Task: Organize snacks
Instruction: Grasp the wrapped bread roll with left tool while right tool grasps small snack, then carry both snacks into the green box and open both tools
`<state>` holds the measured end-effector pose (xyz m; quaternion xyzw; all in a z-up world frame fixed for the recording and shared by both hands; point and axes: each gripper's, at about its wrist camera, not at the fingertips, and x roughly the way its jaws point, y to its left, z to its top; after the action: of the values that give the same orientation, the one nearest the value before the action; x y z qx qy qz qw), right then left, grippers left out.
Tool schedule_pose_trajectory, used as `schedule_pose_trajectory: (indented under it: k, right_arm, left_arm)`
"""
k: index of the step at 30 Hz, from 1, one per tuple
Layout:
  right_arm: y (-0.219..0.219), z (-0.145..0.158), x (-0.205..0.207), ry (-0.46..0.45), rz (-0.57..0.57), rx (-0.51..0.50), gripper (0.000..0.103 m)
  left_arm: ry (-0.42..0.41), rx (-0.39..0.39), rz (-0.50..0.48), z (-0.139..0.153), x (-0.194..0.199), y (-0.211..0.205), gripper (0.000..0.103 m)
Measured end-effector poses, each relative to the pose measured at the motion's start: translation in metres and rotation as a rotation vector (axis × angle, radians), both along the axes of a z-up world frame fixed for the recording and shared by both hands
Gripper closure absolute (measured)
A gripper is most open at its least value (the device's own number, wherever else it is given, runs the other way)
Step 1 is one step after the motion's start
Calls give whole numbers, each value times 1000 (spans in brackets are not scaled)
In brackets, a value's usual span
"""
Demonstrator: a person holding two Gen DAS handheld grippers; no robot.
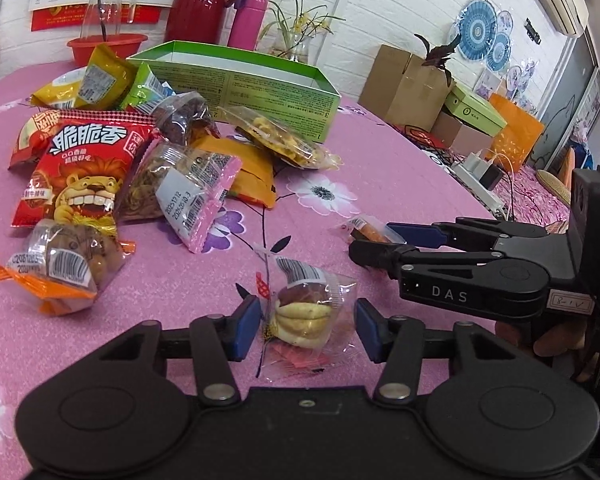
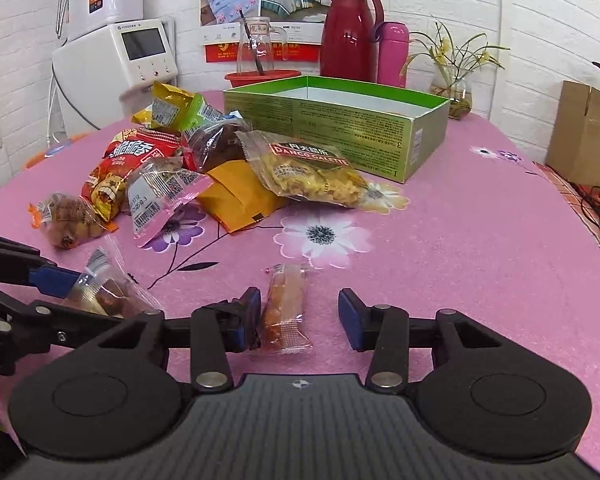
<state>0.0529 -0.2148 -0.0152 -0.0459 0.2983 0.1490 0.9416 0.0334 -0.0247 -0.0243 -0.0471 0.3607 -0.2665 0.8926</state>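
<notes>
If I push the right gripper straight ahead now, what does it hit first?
The right gripper is open and already straddles the small orange snack packet; pushing on, it would likely shove that first. Beyond it the pink tablecloth looks bare.

Bare pink flowered worktop (image 2: 480, 240) lies open on the right; the heaped snack packets (image 2: 172, 168) and open green cardboard box (image 2: 352, 132) crowd the left and back.

Pink tablecloth (image 2: 460, 240) with white and purple flowers. Green box (image 2: 340, 128), red lion bag (image 1: 76, 176). Blue gripper pads (image 1: 246, 328).
</notes>
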Motion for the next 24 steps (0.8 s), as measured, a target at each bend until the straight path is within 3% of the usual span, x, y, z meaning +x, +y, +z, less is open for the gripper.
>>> schedule_pose_trajectory:
  k: [3,5,7,15,24]
  right_arm:
    - [2,-1,0,-9,7,-5,33]
    - [1,0,-1,-13,6,-2,58]
    - [1,0,-1,-16,6,-7,67]
    - [1,20,-1,-75,15,11,70]
    - [-1,68,29,-213,10,31,70]
  left_arm:
    - [-11,9,-5,-1,1,-2,83]
    - [-24,13,-5,-1,1,-3,84]
    - [-26,4,3,-2,3,-3,87]
    - [-38,-64,23,15,10,7,90]
    - [-212,-107,14,85,50,8,90]
